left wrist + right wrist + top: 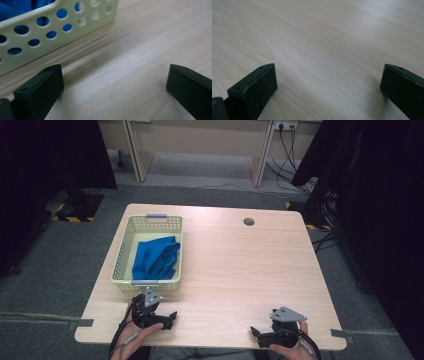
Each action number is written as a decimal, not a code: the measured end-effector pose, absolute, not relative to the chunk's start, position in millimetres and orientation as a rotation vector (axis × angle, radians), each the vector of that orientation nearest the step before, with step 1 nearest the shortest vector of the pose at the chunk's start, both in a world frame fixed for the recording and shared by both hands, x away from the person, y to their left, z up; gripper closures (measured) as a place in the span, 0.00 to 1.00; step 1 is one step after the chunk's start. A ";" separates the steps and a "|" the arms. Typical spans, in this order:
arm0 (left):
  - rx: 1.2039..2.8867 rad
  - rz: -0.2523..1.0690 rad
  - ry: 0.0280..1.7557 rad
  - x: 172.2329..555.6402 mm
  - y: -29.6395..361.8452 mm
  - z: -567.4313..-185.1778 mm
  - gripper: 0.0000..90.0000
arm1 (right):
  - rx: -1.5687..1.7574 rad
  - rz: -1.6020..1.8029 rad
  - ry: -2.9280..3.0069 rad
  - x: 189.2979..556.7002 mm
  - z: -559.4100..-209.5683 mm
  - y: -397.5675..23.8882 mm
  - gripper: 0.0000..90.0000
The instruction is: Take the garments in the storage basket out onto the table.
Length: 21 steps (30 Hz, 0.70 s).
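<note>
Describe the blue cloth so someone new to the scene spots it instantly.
Start at the wooden table. On its left half stands a cream perforated basket, just ahead of the left gripper. The cloth lies crumpled inside it: the one bright blue, soft thing on the table.

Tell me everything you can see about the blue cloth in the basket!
The blue cloth is bright blue, soft-looking fabric, bunched into loose folds rather than laid flat. It lies inside the pale yellow plastic basket, filling mostly the near part and leaning toward its right wall. In the left gripper view the blue shows through the basket's round holes. Only the basket touches it; no hand-held gripper does.
</note>
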<state>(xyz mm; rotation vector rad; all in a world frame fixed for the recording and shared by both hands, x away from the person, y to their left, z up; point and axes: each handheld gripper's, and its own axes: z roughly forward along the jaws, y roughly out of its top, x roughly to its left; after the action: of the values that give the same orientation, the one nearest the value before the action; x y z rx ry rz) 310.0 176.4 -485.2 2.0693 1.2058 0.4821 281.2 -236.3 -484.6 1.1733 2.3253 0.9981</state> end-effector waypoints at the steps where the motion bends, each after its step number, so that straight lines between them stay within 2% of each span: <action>1: 2.072 0.482 1.206 309.7 176.9 -484.7 0.01 | 1.173 0.998 2.325 281.2 -484.6 -236.3 0.01; 7: 2.050 0.491 1.195 307.3 177.1 -475.1 0.03 | 1.173 0.999 2.325 281.2 -484.6 -236.3 0.01; 21: 1.922 0.566 1.201 302.2 193.8 -420.3 0.02 | 1.178 0.997 2.325 281.3 -484.4 -236.0 0.01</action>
<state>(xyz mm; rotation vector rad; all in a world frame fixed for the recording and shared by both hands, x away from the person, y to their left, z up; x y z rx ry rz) 302.2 193.8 -420.3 1.9223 1.2007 0.5657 281.3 -236.0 -484.4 1.1775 2.3249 0.9965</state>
